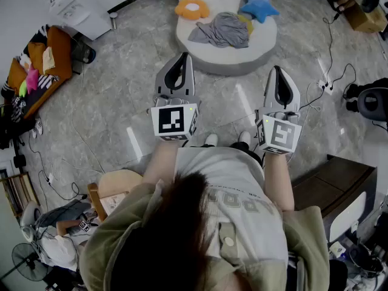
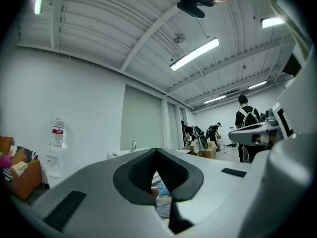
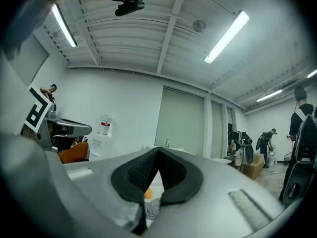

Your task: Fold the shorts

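Note:
Grey shorts [image 1: 222, 30] lie crumpled on a round white pad [image 1: 257, 48] on the floor ahead of me. My left gripper [image 1: 183, 58] is held level in front of my body, shut and empty, short of the pad's near edge. My right gripper [image 1: 277, 71] is level beside it, also shut with nothing in it. In the left gripper view a sliver of the shorts [image 2: 163, 208] shows through the gap under the closed jaws. The right gripper view shows the grey shorts [image 3: 153, 208] the same way, below its closed jaws.
An orange flower cushion [image 1: 192, 8] and a blue star cushion [image 1: 257, 6] lie on the pad's far side. An orange sofa [image 1: 42, 71] stands at left, a dark cabinet [image 1: 327, 183] at right, cables and a power strip [image 1: 324, 85] on the floor. Several people stand far off [image 2: 246, 118].

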{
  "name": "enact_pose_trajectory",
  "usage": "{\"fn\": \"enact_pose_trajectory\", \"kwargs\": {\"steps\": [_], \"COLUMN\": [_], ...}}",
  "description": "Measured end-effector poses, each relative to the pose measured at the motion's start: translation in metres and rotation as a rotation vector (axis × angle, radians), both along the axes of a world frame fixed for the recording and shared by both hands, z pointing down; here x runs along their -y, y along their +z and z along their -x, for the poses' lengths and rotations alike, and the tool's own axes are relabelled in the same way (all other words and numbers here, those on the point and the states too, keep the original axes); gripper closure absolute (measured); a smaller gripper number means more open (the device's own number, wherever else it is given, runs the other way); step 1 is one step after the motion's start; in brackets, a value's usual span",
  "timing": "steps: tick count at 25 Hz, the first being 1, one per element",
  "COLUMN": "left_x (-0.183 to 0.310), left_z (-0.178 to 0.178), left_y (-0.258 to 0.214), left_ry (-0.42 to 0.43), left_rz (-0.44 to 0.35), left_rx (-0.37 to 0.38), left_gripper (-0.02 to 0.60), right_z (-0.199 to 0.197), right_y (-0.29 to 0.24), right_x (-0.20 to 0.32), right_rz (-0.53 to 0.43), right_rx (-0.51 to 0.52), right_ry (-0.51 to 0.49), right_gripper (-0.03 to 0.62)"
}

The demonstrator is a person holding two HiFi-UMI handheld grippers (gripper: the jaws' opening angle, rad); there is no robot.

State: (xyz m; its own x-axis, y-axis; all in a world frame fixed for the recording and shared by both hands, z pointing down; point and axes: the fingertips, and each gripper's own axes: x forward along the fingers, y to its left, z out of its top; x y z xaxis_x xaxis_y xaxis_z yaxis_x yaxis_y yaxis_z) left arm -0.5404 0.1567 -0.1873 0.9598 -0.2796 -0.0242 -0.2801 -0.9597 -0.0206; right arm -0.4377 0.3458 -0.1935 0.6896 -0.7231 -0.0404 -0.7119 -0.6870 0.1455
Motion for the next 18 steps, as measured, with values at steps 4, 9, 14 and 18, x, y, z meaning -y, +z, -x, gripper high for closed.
{"fn": "enact_pose_trajectory", "kwargs": {"steps": [4, 9, 14, 18], "left_x": [0.0033, 0.0062, 0.0065, 0.0081], "left_z": [0.0015, 0.0024, 0.0019, 0.0019], "left_y": [0.0028, 0.0048, 0.0040, 0.0014], "left_ry": [-0.009, -0.012, -0.008, -0.004], "left_rz": [0.010, 0.017, 0.016, 0.009], "left_rx": [0.001, 0.000, -0.002, -0.005], "left_gripper": [0.572, 0.572, 0.572, 0.572], "right_z": [0.0013, 0.0020, 0.0025, 0.0034], "right_y": [-0.0014, -0.0028, 0.0014, -0.0017], "right_x": [0.0039, 0.0063, 0.0052, 0.0091], "right_rz": [0.002, 0.009, 0.011, 0.015], "right_rx": [-0.007, -0.016, -0.010, -0.021], "right_ry": [-0.007, -0.010, -0.011, -0.016], "right_gripper": [0.595, 0.595, 0.595, 0.595]}}
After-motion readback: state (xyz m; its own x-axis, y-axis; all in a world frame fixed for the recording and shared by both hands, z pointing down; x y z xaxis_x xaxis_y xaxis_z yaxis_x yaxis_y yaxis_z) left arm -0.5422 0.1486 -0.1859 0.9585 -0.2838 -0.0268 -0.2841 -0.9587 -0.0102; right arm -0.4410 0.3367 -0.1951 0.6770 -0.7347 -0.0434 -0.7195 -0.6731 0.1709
